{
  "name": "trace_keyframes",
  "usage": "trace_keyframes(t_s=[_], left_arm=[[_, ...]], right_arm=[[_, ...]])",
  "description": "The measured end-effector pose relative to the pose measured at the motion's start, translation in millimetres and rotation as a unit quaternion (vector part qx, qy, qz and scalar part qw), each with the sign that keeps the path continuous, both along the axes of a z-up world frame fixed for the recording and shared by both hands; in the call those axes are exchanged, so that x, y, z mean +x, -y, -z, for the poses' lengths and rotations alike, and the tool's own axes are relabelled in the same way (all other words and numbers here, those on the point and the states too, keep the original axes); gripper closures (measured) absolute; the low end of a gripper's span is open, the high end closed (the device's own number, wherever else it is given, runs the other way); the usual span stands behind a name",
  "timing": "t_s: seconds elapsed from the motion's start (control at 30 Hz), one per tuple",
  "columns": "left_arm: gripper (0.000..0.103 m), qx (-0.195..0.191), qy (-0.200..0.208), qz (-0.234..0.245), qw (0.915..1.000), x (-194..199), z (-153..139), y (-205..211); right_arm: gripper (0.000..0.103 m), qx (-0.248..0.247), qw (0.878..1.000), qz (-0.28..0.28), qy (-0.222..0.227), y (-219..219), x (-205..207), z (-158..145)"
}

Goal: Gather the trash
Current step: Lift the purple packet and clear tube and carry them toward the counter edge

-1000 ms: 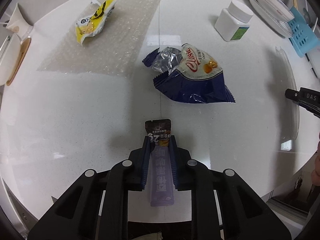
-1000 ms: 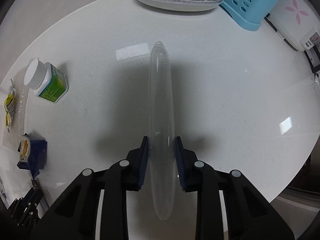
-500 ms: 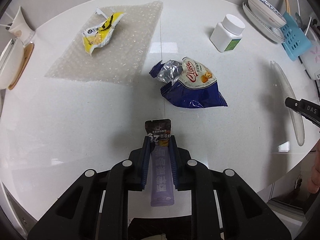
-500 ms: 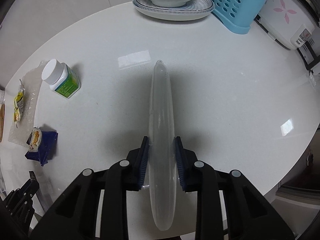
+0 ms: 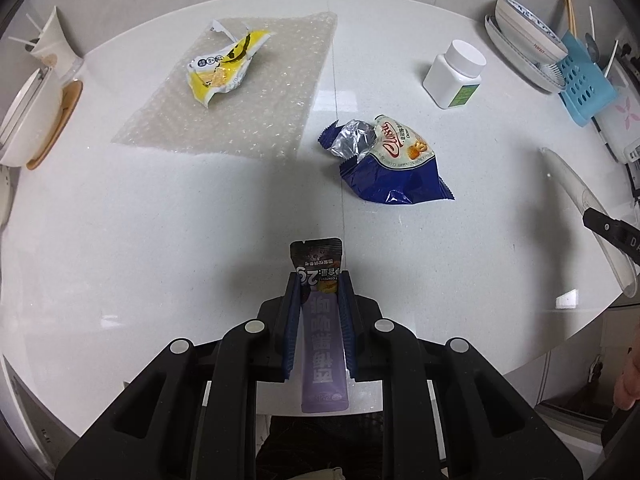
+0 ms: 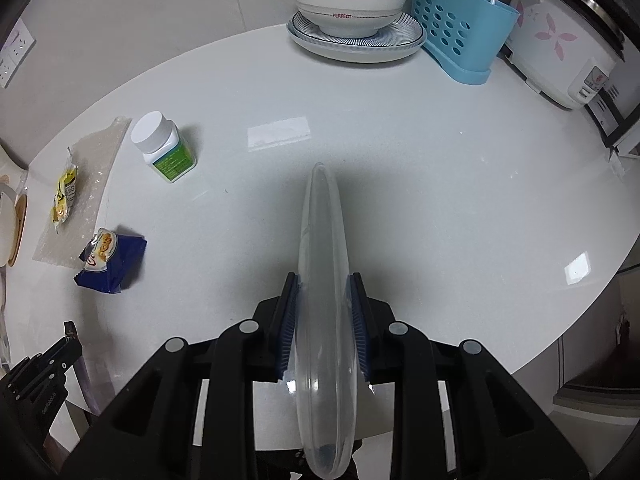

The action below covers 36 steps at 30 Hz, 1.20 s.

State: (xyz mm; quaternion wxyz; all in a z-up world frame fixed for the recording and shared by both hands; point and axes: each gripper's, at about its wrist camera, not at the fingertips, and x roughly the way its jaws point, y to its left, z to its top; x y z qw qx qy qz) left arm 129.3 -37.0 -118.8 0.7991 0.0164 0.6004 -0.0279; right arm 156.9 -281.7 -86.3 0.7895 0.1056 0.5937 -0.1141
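My left gripper [image 5: 319, 280] is shut on a long purple snack wrapper [image 5: 322, 340] and holds it above the white round table [image 5: 120, 240]. My right gripper [image 6: 324, 284] is shut on a clear plastic lid [image 6: 323, 280] held on edge above the table; the lid also shows at the right of the left wrist view [image 5: 588, 216]. A torn blue snack bag [image 5: 392, 164] lies mid-table, also in the right wrist view [image 6: 110, 260]. A yellow wrapper [image 5: 224, 68] lies on a sheet of bubble wrap [image 5: 240, 120].
A white pill bottle [image 5: 454, 74] stands behind the blue bag. Stacked bowl and plates [image 6: 352, 16], a blue utensil holder [image 6: 460, 36] and a rice cooker [image 6: 568, 52] stand at the back right. A white dish [image 5: 24, 120] sits at the left edge.
Both grippers have pulled back and up from the table, each keeping its hold. The table items now look smaller and farther away.
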Motion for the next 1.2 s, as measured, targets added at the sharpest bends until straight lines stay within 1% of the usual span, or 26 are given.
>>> trace_keyframes(t_s=[0.63, 0.9, 1.2], left_arm=[[0.085, -0.006, 0.033, 0.001, 0.9994, -32.6, -19.1, 2.4], [0.085, -0.009, 0.044, 0.002, 0.9990, -49.6, -25.9, 8.2], [0.085, -0.011, 0.050, 0.001, 0.9987, -73.9, -26.0, 13.3]], right_arm=[[0.079, -0.004, 0.998, -0.048, 0.049, -20.3, -50.4, -41.0], [0.079, 0.000, 0.996, -0.065, 0.062, -26.5, -72.7, -49.9], [0.079, 0.001, 0.994, -0.086, 0.074, -33.1, -98.3, -55.4]])
